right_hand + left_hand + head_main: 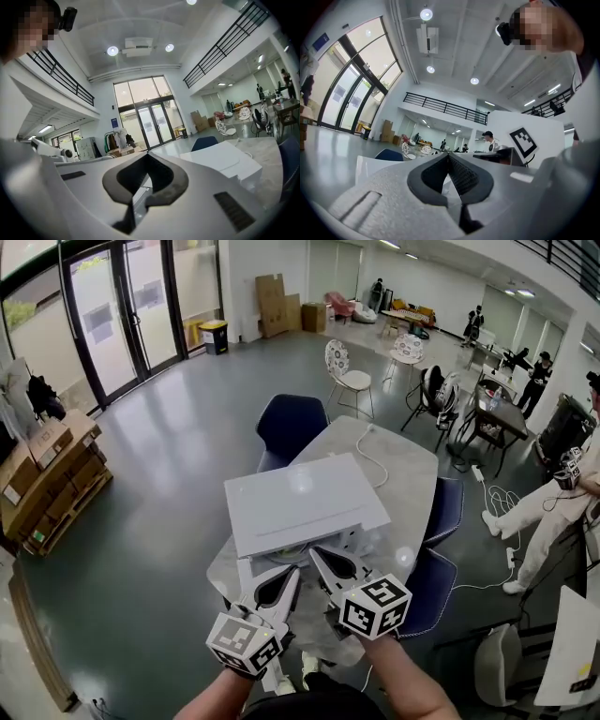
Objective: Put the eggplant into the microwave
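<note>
Large hall, grey floor (178, 474), glass doors (122, 306). Pale table (412, 474) among blue chairs (292, 426), bearing a white microwave (300, 502) — eggplant not to be made out in any view. Left hand-held gripper (291, 576) and right hand-held gripper (319, 557) just before the microwave's front — jaws closed tip to tip, empty.

Bare forearms (412, 688) extended, the person holds the left gripper (293, 572) and right gripper (315, 552) side by side (both jaws pressed together, empty), tips converging.
</note>
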The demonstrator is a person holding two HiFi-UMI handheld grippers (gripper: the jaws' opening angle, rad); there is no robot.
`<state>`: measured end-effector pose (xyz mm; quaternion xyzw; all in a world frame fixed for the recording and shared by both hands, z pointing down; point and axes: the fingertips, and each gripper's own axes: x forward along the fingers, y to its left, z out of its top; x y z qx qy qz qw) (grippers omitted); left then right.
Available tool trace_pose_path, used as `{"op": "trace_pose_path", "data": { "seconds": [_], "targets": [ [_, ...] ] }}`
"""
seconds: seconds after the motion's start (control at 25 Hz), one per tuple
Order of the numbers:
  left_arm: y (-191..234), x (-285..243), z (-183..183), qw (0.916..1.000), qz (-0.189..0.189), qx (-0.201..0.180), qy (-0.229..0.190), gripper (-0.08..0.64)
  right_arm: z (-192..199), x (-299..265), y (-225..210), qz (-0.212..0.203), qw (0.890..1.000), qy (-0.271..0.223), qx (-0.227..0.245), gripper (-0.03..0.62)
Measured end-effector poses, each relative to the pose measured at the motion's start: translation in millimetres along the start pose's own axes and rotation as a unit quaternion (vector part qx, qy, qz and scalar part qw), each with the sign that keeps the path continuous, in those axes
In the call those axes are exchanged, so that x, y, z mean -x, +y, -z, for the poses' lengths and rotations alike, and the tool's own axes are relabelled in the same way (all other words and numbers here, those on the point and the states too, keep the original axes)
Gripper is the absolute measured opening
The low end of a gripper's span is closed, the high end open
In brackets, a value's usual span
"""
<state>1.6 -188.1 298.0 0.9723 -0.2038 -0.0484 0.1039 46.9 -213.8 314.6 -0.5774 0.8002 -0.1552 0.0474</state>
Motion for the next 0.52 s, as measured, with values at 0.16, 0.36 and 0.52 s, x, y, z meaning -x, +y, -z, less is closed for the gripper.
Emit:
{"op": "trace_pose_path", "data": {
  "seconds": [0.16,0.36,0.52],
  "targets": [
    [3,9,-6,1.0000,-0.005,-0.003,-0.007,0.008,-3,-3,9,-0.005,1.000,-0.002,0.005,0.000],
    [7,15,-9,0.9998,-0.011,-0.004,-0.013,0.008,-4,-8,19,-0.012,1.000,0.000,0.014,0.000],
    [7,21,-11,0.9999,-0.003,-0.002,-0.014,0.008,-6,-7,27,-0.006,1.000,-0.002,0.017,0.000]
  ]
}}
